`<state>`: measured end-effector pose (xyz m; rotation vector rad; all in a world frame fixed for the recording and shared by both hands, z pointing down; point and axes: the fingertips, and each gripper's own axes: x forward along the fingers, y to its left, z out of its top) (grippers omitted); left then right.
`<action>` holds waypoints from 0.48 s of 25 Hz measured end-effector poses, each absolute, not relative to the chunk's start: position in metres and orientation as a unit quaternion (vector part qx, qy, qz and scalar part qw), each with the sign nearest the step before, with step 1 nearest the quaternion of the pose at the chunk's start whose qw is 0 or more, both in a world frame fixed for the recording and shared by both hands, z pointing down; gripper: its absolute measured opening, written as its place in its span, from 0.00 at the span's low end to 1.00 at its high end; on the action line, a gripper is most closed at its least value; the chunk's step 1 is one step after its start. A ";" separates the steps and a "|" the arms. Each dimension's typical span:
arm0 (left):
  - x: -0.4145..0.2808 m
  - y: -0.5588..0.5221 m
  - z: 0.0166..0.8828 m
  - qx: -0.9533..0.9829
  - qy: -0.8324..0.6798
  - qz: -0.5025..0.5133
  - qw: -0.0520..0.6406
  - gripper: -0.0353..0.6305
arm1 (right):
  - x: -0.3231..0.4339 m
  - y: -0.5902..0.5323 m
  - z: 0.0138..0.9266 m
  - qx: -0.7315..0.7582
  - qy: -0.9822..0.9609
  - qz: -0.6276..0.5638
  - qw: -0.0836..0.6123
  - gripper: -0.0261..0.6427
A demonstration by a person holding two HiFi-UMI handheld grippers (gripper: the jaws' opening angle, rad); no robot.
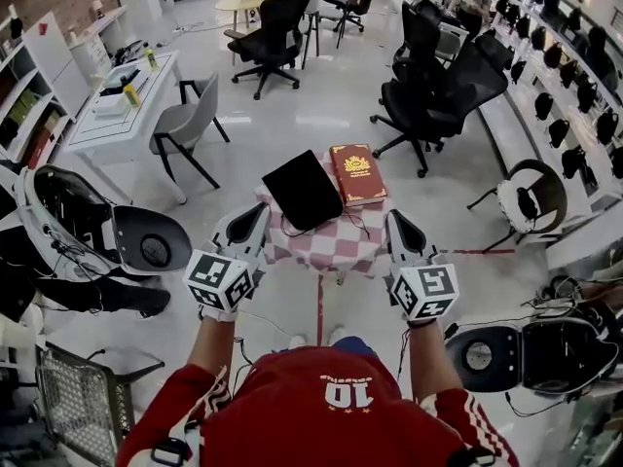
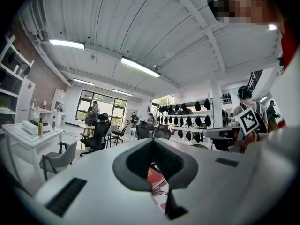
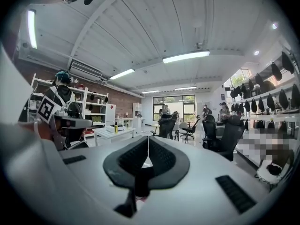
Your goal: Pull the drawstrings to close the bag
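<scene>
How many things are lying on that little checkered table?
2. A black bag lies on the left of the checkered table; a red book lies beside it on the right. Something small could be hidden under them.

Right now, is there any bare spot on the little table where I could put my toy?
Only the near strip of checkered cloth, in front of the bag and book; thin cords cross it. The far half is crowded: bag and book fill it side by side.
</scene>
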<state>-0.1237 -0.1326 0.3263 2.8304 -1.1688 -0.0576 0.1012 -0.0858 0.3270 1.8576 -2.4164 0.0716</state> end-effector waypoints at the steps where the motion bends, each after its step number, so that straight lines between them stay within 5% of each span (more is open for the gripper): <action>1: -0.122 -0.136 0.327 0.923 -0.382 -0.019 0.041 0.06 | 0.103 -0.089 0.328 0.608 -0.792 0.023 0.047 0.06; 12: -0.098 -0.180 0.329 0.918 -0.394 -0.016 0.034 0.06 | 0.115 -0.154 0.325 0.585 -0.810 0.018 0.033 0.06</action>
